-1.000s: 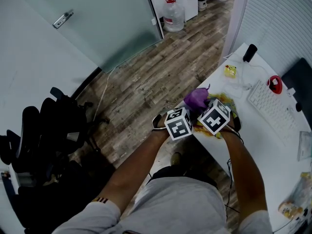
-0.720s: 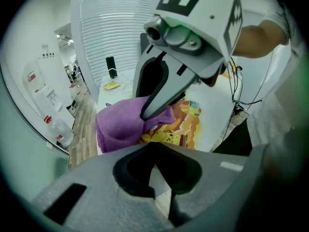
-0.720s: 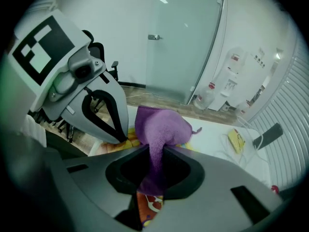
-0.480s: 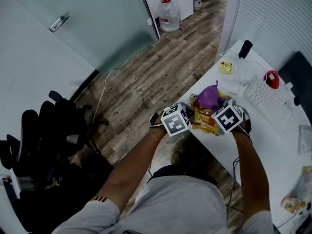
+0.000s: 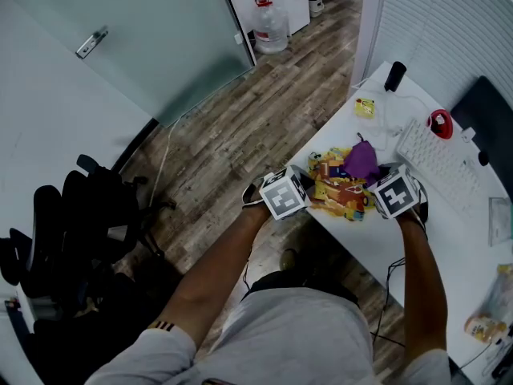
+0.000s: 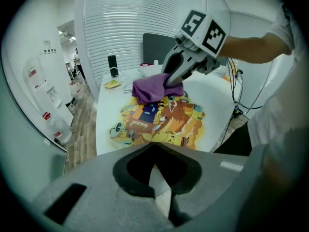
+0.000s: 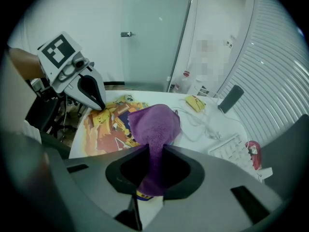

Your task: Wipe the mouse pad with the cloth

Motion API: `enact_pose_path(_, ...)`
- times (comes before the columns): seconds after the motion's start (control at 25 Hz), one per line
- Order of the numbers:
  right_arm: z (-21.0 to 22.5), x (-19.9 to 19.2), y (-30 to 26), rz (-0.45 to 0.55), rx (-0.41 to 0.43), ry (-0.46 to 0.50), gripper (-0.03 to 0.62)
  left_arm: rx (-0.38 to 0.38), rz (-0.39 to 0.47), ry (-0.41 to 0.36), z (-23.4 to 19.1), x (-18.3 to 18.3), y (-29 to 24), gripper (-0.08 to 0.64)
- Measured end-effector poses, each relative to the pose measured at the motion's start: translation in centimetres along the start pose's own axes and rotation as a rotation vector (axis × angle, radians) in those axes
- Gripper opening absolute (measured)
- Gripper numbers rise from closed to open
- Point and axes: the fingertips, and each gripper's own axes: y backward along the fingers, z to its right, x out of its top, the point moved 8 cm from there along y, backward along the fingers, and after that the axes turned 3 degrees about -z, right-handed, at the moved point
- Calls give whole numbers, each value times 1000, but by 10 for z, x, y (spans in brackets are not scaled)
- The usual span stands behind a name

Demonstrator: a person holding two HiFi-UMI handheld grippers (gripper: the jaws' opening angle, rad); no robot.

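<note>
A colourful printed mouse pad (image 5: 341, 192) lies at the near-left corner of the white desk (image 5: 385, 251). A purple cloth (image 5: 361, 160) rests on the pad's far right part. My right gripper (image 5: 373, 176) is shut on the cloth, which bunches out ahead of the jaws (image 7: 155, 124). In the left gripper view that gripper (image 6: 170, 83) holds the cloth (image 6: 150, 89) down on the pad (image 6: 159, 120). My left gripper (image 5: 308, 189) is shut, its tips at the pad's near-left edge (image 7: 100, 105); whether it pinches the pad is unclear.
On the desk beyond the pad are a white keyboard (image 5: 441, 167), a red mouse (image 5: 438, 123), a yellow item (image 5: 365, 107), a black upright object (image 5: 393, 76), cables and a dark monitor (image 5: 490, 119). Left of the desk are wood floor, a water bottle (image 5: 270, 26) and an office chair (image 5: 72, 215).
The right gripper has carried the purple cloth rightward across the pad, uncovering more of the print. The left gripper has stayed at the pad's near-left edge.
</note>
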Motion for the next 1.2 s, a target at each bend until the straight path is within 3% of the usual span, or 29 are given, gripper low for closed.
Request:
enact_pose_path(0.28,-55,42,20,118,57,112,69,3,5,4,-1,0,0,15)
enact_pose_path(0.52,-91,69,8,186,47,148,69,1,16,13,0,1,0,15)
enact_pose_path(0.84,-118,68,-14,81,143,188,69,-7,19,16,-1,-1,1,15)
enact_pose_path(1.2,-87,30,-4,-6,111,189,69,3,29,12,-3,-1,0,15)
